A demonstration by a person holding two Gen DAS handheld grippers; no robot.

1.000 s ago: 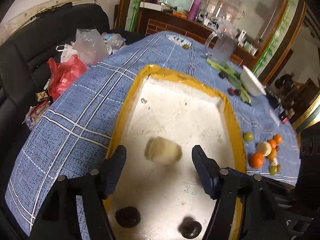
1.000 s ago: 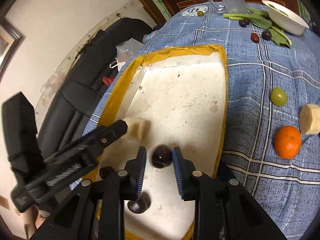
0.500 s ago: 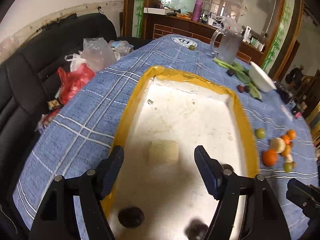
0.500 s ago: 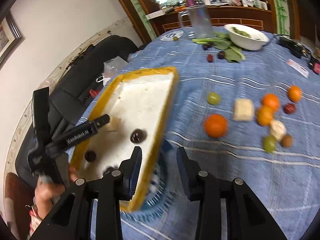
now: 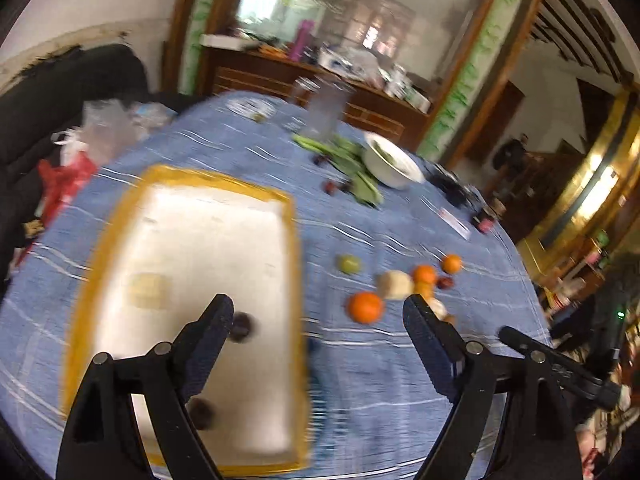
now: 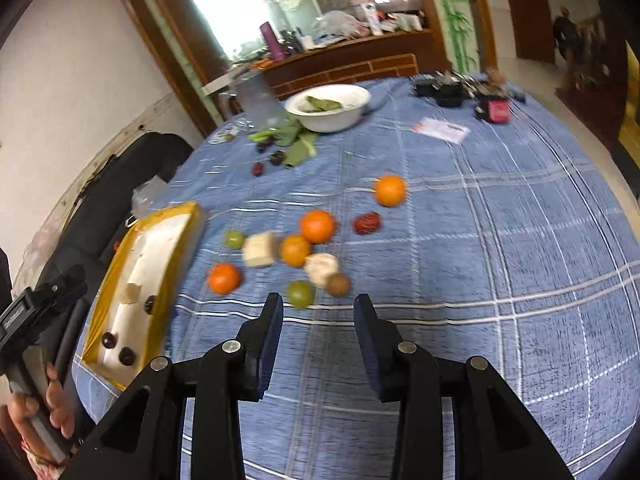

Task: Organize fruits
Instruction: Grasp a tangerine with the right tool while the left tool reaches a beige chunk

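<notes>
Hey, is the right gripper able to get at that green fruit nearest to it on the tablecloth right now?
Probably yes. The right gripper is open and empty, and the green fruit lies just ahead of its fingertips on bare cloth. The brown fruit sits close beside it and might get nudged.

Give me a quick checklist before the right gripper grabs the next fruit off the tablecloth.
1. Right gripper open and holding nothing: ok.
2. Left gripper open and holding nothing: ok.
3. Target within the approach line: green fruit sits just ahead of the right gripper: ok.
4. Room around target: brown fruit and pale chunk crowd it: not ok.
5. Tray has bare floor for more fruit: ok.
6. Sharp view: left wrist picture blurred: not ok.
</notes>
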